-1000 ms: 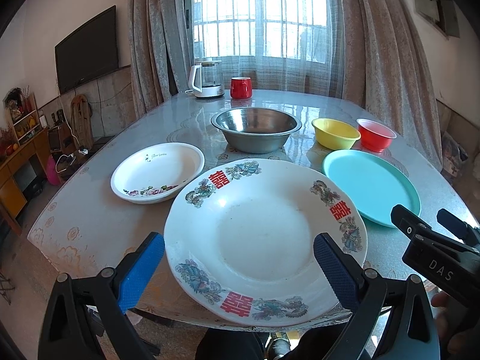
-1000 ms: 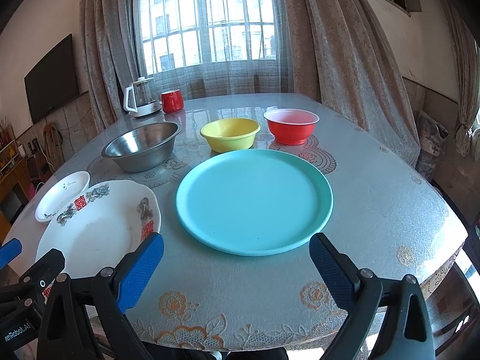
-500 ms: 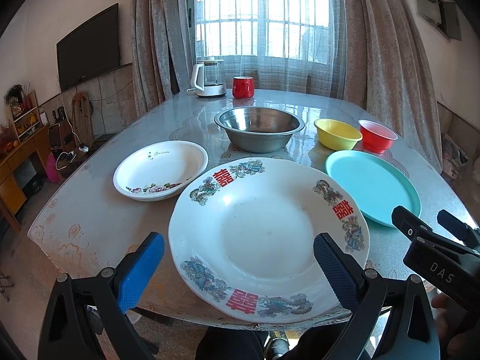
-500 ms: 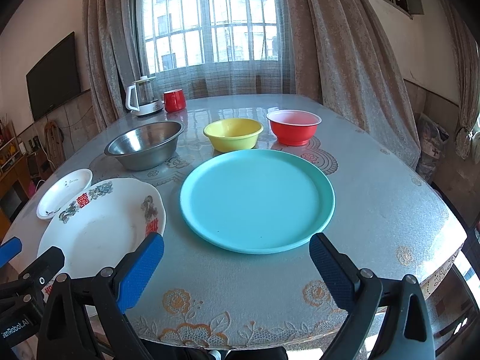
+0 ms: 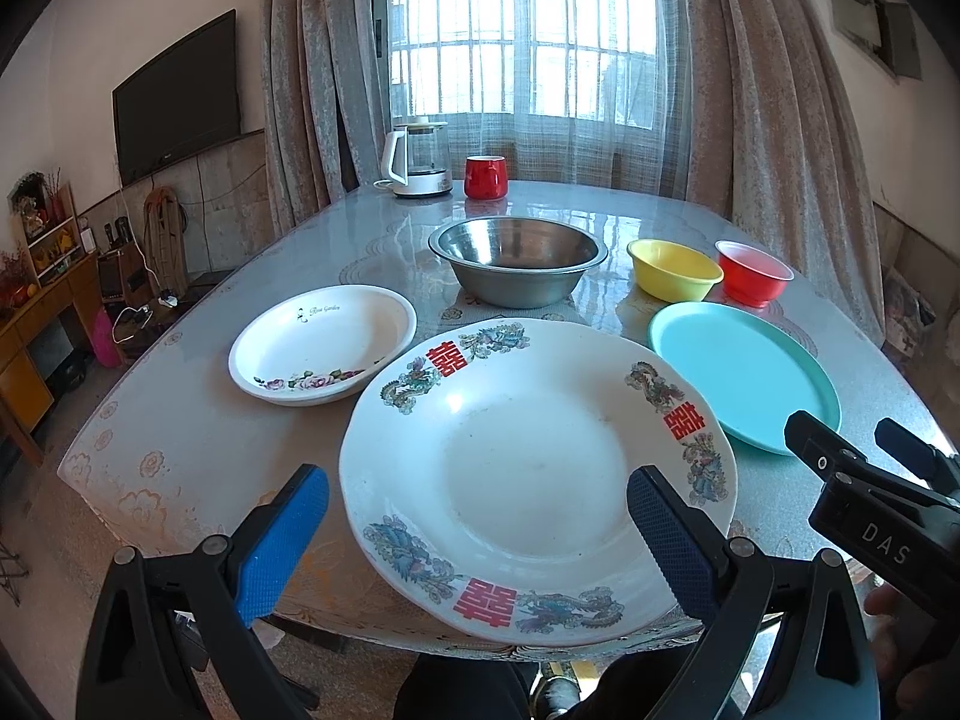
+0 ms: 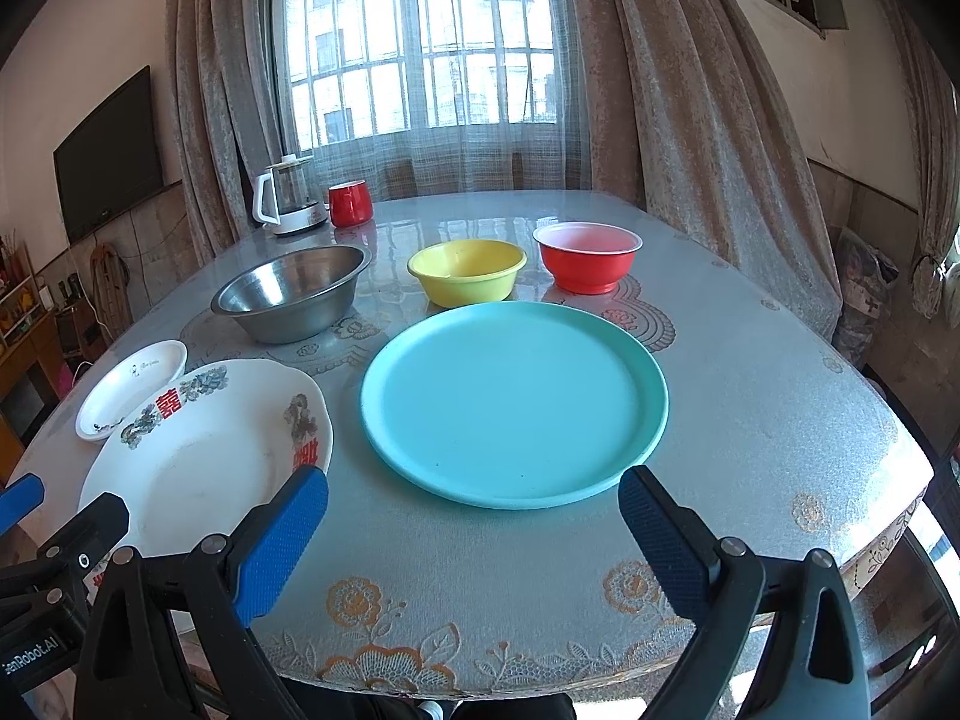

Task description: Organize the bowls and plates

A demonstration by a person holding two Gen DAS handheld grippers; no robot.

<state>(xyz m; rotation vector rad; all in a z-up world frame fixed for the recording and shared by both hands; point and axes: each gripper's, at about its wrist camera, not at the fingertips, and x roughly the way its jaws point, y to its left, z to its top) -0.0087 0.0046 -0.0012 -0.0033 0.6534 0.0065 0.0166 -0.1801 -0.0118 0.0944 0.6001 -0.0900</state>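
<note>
At the far left of the tabletop lies the small white plate with roses on its rim, just beside the large white plate with red characters, which overhangs the near edge a little. Over the last second the left hand-held gripper has drawn slightly back and up from that large plate, so the plate sits lower between the blue pads; its jaws are spread wide and hold nothing. Behind, toward the far side, stands the steel bowl, then the yellow bowl and the red bowl, each apart from the next. Right of the large plate rests the teal plate, centred ahead of the right hand-held gripper, which is likewise spread and empty and has hardly moved. Nothing is stacked yet, so I judge the sorting has not begun; both grippers seem merely to be lining up on a plate.
</note>
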